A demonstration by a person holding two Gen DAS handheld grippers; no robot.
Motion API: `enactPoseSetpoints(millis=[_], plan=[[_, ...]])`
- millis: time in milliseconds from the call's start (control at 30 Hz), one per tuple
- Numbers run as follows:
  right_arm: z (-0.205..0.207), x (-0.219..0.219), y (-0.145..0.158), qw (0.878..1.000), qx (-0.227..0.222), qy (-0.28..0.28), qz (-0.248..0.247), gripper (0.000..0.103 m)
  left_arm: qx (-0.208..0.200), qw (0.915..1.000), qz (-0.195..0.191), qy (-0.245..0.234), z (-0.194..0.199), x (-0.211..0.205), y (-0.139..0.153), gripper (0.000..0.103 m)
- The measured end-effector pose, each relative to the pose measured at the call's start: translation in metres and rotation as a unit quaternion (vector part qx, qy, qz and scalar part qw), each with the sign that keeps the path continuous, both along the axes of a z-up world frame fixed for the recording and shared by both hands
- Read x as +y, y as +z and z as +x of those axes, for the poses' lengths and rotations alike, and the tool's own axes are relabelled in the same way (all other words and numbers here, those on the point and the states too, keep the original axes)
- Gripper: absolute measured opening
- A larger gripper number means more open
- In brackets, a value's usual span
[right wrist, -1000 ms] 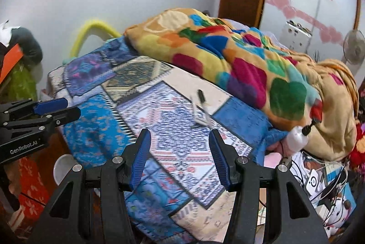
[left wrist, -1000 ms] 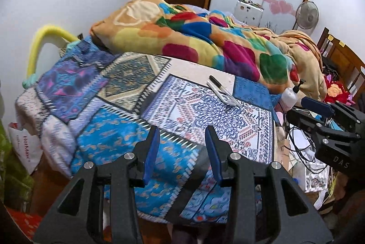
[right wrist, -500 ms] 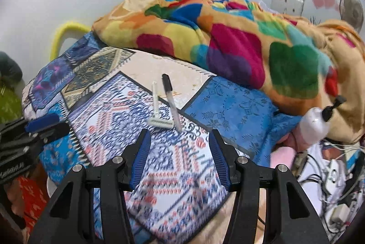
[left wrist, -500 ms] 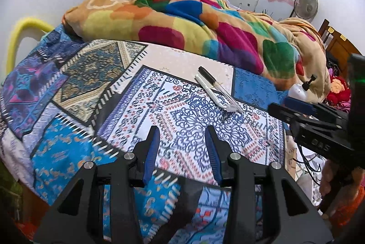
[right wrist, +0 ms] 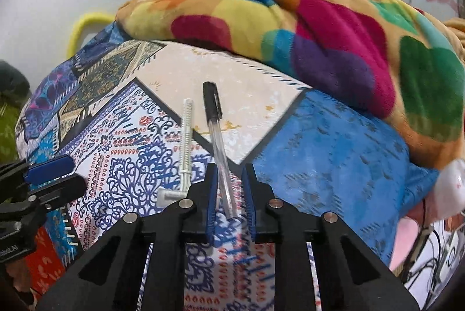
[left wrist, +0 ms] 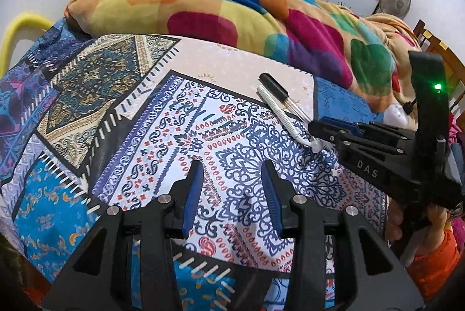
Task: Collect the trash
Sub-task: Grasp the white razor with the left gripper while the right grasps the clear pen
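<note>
Both claws have dropped in over the bed since the earlier frames, and the right claw (right wrist: pixel 229 183) has just been closing, its blue pads now drawn in narrow with the clear barrel of the black-capped pen (right wrist: pixel 218 142) running between them. A thin gap shows on either side of the barrel in the right wrist view, so the pads look close to the pen but not yet pressing it; I cannot tell for certain whether either one touches. The pen's tip end lies inside the claw and its black cap points away, ahead of the fingertips. Just to the left of that claw, lying nearly parallel, is the white disposable razor (right wrist: pixel 186 142), its head level with the left fingertip and close beside it.

The left claw (left wrist: pixel 231 188) hangs released, jaws part open, with nothing between them but the patterned bedspread (left wrist: pixel 139 136). From it, pen (left wrist: pixel 274 88) and razor (left wrist: pixel 283 114) lie ahead and to the right, where the right claw (left wrist: pixel 315 128) reaches over them.

My reading is that the pen is being picked as the first piece of trash. The squeeze needs finishing before any lift. Risk: the slim, smooth barrel may roll or slip on the soft bedding.
</note>
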State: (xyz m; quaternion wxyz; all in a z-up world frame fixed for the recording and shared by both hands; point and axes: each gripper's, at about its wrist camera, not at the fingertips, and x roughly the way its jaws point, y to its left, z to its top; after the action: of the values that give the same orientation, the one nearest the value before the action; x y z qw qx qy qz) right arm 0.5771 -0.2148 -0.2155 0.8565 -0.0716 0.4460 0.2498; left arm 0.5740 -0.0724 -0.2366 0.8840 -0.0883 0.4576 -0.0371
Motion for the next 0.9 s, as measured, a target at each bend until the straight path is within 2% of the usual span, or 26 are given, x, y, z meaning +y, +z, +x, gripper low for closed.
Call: enactPoseSetpoints(millis=[133, 200, 500, 767, 800, 900], plan=[[-0.005, 0.008, 0.000, 0.999, -0.022, 0.017, -0.031, 0.013, 0.003, 0.9999, -0.010, -0.004, 0.003, -0.005, -0.002, 0.040], [-0.002, 0.008, -0.001, 0.999, -0.028, 0.021, -0.039, 0.008, 0.003, 0.9999, -0.014, -0.008, 0.004, -0.009, -0.001, 0.040], [-0.013, -0.039, 0.008, 0.999, -0.018, -0.040, 0.004, 0.008, -0.002, 0.9989, -0.021, -0.041, 0.012, -0.044, 0.005, 0.040], [-0.024, -0.057, 0.018, 0.998, -0.028, -0.052, 0.011, 0.008, 0.000, 0.9985, -0.022, -0.050, 0.031, -0.073, -0.005, 0.040], [-0.025, -0.058, 0.020, 0.998, -0.030, -0.052, 0.013, 0.008, 0.001, 0.9986, -0.021, -0.049, 0.032, -0.074, -0.007, 0.039], [-0.029, -0.060, 0.025, 0.998, -0.034, -0.052, 0.021, 0.008, 0.001, 0.9988, -0.023, -0.044, 0.035, -0.076, -0.013, 0.016]])
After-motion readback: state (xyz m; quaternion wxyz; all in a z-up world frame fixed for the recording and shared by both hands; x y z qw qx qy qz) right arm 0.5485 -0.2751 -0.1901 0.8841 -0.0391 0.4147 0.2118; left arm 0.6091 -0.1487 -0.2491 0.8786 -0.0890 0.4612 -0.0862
